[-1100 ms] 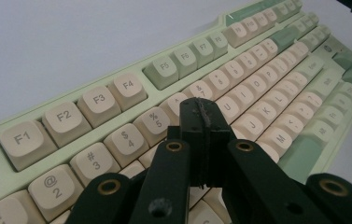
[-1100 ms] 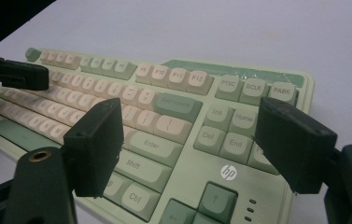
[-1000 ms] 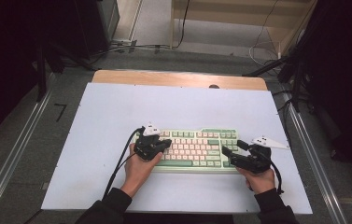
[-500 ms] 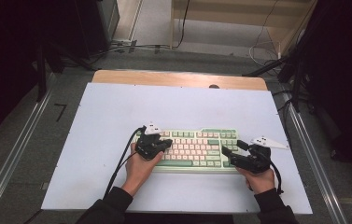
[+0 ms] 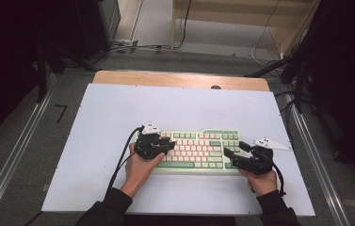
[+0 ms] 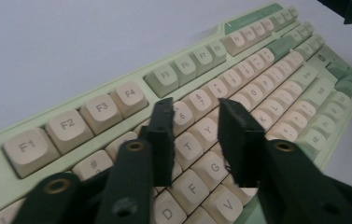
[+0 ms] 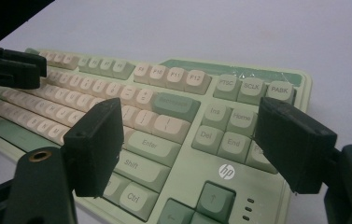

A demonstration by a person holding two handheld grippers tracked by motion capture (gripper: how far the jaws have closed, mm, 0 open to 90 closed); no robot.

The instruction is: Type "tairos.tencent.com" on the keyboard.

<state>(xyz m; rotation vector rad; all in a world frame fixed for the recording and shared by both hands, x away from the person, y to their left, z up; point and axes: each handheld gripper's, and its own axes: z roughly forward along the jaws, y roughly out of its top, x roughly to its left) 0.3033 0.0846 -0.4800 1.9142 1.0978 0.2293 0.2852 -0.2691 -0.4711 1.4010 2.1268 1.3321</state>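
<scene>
— Near the front edge of the table, what's that lying between the two hands?

— A pale green plastic keyboard with cream and green keycaps (image 5: 196, 150), flat on the white table top (image 5: 118, 108), long side toward the person. Its left end is under one tool, its right end beside the other.

— And the left tool?

— The black two-jaw left gripper (image 6: 194, 116) sits over the keyboard's left part. From its own camera the jaws stand a narrow way apart, above the letter keys around T and G, and nothing is pinched between them. They have just been opening from a shut position. Whether the tips touch the keycaps I cannot tell. In the high view the same gripper (image 5: 165, 145) sits at the keyboard's left end, with the left hand (image 5: 140, 167) behind it and its black cable (image 5: 121, 162) trailing back over the white top.

— The right one?

— The black two-jaw right gripper (image 7: 187, 140) has its jaws spread wide, holding nothing; the Enter key, the Del and End cluster and the arrow keys show in the gap. From above it (image 5: 234, 151) lies at the keyboard's right end, pointing left, the right hand (image 5: 262, 181) gripping it, a grey three-cornered plate (image 5: 271, 143) on top.

— Anything else around?

— A strip of bare light wood (image 5: 180, 78) shows along the far edge of the white top. Beyond it are grey floor (image 5: 165, 59) and loose cables (image 5: 133, 46).
</scene>
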